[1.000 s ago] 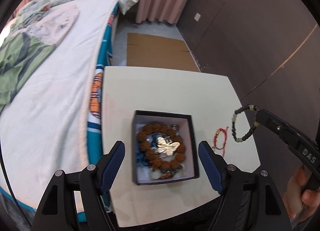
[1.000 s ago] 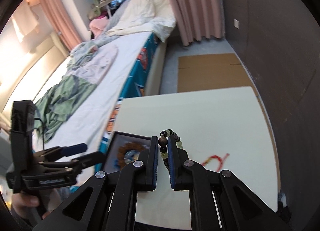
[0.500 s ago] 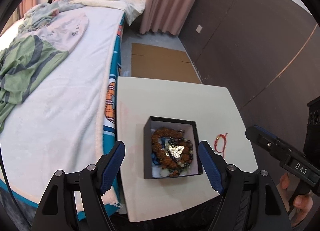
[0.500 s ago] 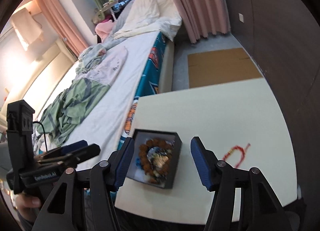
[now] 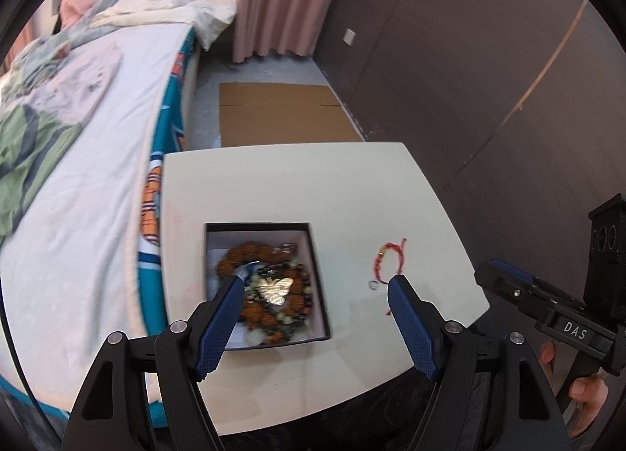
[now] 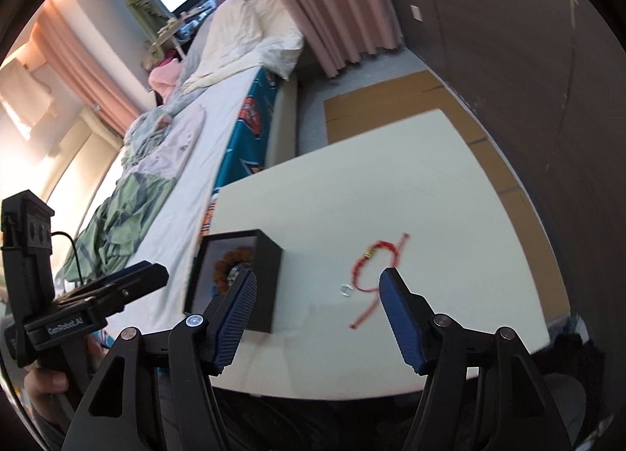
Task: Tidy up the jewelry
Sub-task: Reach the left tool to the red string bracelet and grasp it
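Here, in the left wrist view, the left gripper (image 5: 313,294) hangs with its tongs spread wide above the black box (image 5: 317,255) of beaded jewelry at frame centre, a red cord bracelet (image 5: 389,261) lying on the white table (image 5: 293,177) to its right. In the right wrist view, the right gripper (image 6: 317,290) is likewise spread apart, the red cord bracelet (image 6: 369,267) right of the box (image 6: 266,279).

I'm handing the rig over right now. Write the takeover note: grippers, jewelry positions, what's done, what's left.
Left gripper: open, empty, above the black box.
Right gripper: open, empty, low over the table.
Done: brown bead bracelet, butterfly piece and dark beads lie in the box.
Left: red string bracelet and a small clear ring beside it lie loose on the table, right of the box.
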The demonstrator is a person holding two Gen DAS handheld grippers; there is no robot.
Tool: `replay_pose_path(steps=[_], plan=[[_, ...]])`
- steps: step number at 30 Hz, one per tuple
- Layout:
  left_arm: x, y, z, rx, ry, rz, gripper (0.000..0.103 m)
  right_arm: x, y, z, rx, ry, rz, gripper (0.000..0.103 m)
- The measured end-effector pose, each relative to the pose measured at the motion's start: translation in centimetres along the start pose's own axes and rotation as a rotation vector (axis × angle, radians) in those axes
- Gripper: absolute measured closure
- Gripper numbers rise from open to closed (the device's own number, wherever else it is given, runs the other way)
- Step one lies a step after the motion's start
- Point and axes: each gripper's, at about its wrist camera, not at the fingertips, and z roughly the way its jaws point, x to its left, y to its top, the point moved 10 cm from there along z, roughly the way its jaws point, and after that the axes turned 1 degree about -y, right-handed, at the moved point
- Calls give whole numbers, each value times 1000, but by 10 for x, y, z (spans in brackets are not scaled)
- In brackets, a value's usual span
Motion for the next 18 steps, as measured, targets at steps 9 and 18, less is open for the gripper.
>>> replay_pose_path(steps=[9, 18], plan=[[-54, 1, 34, 58, -19, 92, 27, -45, -8, -7, 5, -6, 72, 33], [-85, 0, 72, 127, -5, 160, 30, -89, -13, -6, 18, -33, 139, 33]])
